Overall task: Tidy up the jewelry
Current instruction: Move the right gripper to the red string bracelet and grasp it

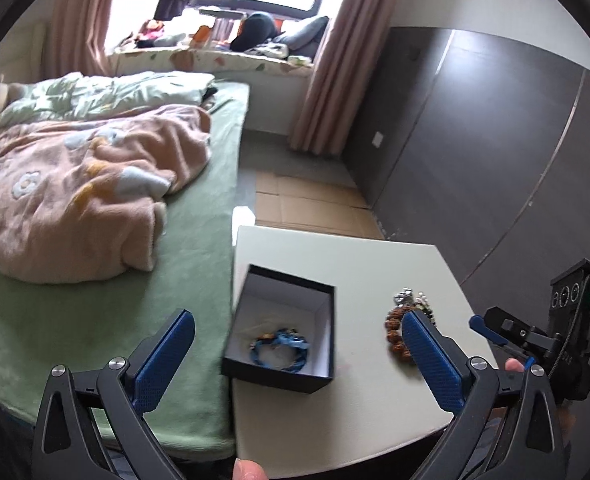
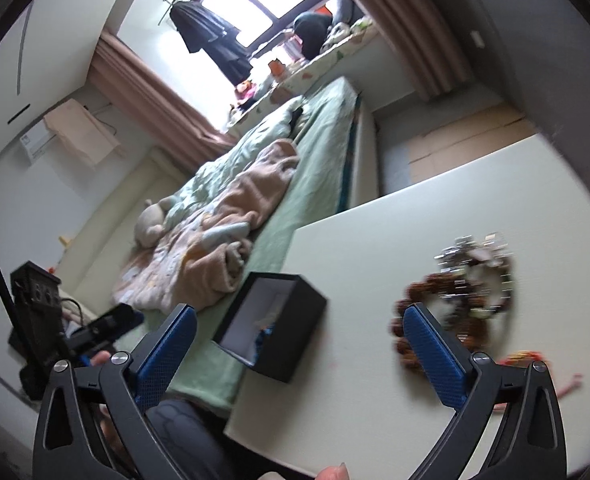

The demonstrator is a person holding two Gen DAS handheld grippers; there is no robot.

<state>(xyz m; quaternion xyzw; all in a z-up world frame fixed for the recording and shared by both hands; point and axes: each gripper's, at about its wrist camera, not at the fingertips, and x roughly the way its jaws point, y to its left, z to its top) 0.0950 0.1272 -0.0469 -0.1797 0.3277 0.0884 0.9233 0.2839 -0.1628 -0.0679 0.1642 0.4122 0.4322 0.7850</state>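
An open black box (image 1: pixel 283 328) with a white lining stands on the white table (image 1: pixel 375 264) near its left edge. A blue bracelet (image 1: pixel 279 349) lies inside it. A brown bead bracelet (image 1: pixel 395 330) and silvery jewelry (image 1: pixel 409 298) lie to its right. My left gripper (image 1: pixel 298 354) is open and empty, above the box. In the right wrist view the box (image 2: pixel 273 326), the brown bead bracelet (image 2: pixel 423 292), the silvery pieces (image 2: pixel 471 250) and a red-orange piece (image 2: pixel 521 358) show, blurred. My right gripper (image 2: pixel 299 354) is open and empty above the table (image 2: pixel 359 396).
A bed (image 1: pixel 191 264) with a green sheet and a pink blanket (image 1: pixel 79 196) lies against the table's left side. A dark wardrobe (image 1: pixel 495 140) stands at the right. Cardboard (image 1: pixel 311 200) covers the floor beyond the table. The right gripper's body (image 1: pixel 551 332) shows at the right.
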